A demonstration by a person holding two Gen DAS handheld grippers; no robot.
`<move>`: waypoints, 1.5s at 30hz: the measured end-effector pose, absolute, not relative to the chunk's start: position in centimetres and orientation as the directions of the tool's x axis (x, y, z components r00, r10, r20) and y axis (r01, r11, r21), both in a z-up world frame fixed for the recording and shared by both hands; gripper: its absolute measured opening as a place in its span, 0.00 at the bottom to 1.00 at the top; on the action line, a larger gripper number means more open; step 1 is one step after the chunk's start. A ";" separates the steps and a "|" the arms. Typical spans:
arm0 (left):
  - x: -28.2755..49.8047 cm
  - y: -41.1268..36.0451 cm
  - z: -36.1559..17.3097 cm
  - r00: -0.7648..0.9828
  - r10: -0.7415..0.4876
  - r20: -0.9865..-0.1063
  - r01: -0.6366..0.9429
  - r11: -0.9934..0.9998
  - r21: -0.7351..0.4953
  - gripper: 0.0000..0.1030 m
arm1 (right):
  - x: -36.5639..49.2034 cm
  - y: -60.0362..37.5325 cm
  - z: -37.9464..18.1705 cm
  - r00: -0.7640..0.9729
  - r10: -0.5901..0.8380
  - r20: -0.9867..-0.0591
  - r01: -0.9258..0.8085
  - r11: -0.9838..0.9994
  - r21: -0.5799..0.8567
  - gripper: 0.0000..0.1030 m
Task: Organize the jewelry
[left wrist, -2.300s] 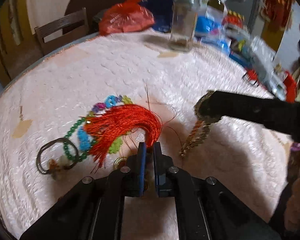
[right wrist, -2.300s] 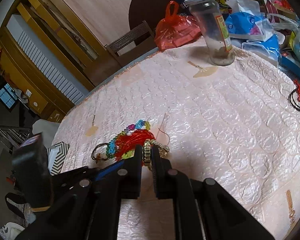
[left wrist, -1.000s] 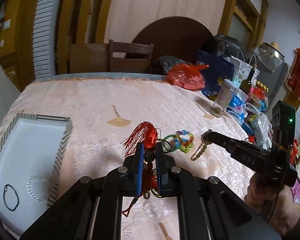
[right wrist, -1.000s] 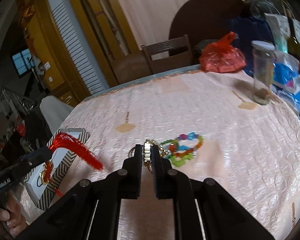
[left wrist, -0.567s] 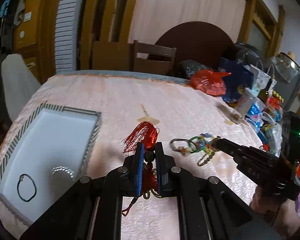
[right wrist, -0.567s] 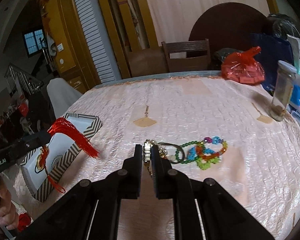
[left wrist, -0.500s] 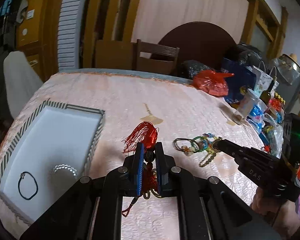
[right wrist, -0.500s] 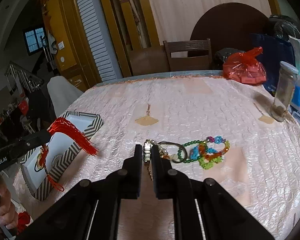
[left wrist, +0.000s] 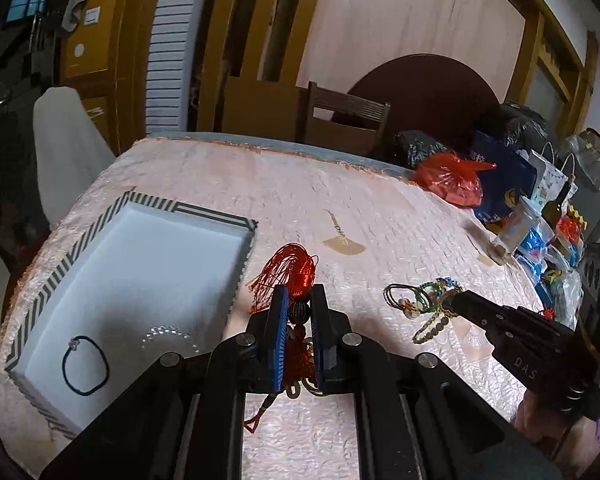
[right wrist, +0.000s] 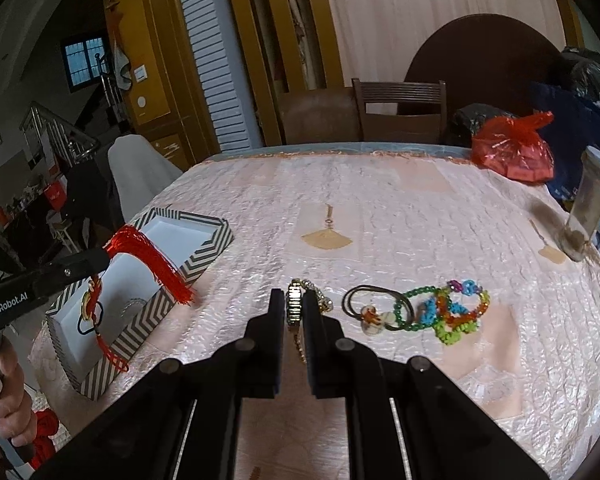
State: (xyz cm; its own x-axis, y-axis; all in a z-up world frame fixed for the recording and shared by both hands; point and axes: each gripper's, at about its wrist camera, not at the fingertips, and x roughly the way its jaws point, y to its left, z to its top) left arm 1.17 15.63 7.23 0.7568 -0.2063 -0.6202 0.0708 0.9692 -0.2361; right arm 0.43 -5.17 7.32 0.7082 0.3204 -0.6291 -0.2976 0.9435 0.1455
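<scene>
Near the counter's (left wrist: 380, 216) left edge, beside the striped box (left wrist: 204, 214), the left tongs (left wrist: 298, 312) pinch a red tassel charm (left wrist: 290, 270) at the dark bead below its fringe, the knotted cord and loop dangling underneath. It looks light and limp, so the fringe will likely swing and catch on the box wall; the bead is the firmest place to hold. Toward the counter's middle the right tongs (right wrist: 294, 312) are pressed on a gold link bracelet (right wrist: 294, 306), its chain trailing onto the cloth. Metal links seem slippery and floppy, best gripped across the flat band. Beaded bracelets (right wrist: 444, 312) lie just right of it. Inside the box rest a black cord loop (left wrist: 86, 364) and a clear bead bracelet (left wrist: 168, 336).
</scene>
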 end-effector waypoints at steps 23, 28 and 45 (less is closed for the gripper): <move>0.4 25.4 7.2 0.756 -0.052 -0.653 -0.079 0.982 -0.169 0.32 | 0.0 -1.2 7.6 0.652 0.361 -0.667 -0.359 0.922 0.147 0.09; 0.4 26.9 6.5 0.754 -0.033 -0.656 -0.108 0.979 -0.174 0.32 | 0.3 0.8 7.6 0.638 0.364 -0.679 -0.386 0.913 0.127 0.09; 1.3 30.3 3.8 0.723 -0.002 -0.691 -0.160 0.972 -0.170 0.32 | 1.9 9.1 9.9 0.607 0.381 -0.697 -0.496 0.867 0.042 0.09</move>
State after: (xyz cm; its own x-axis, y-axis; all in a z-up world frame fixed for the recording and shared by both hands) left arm 1.32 30.30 3.82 0.7227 -0.0018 -0.6912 -0.1602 0.9723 -0.1701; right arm 1.93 9.06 9.94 0.6071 0.3809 -0.6974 -0.4960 0.8673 0.0418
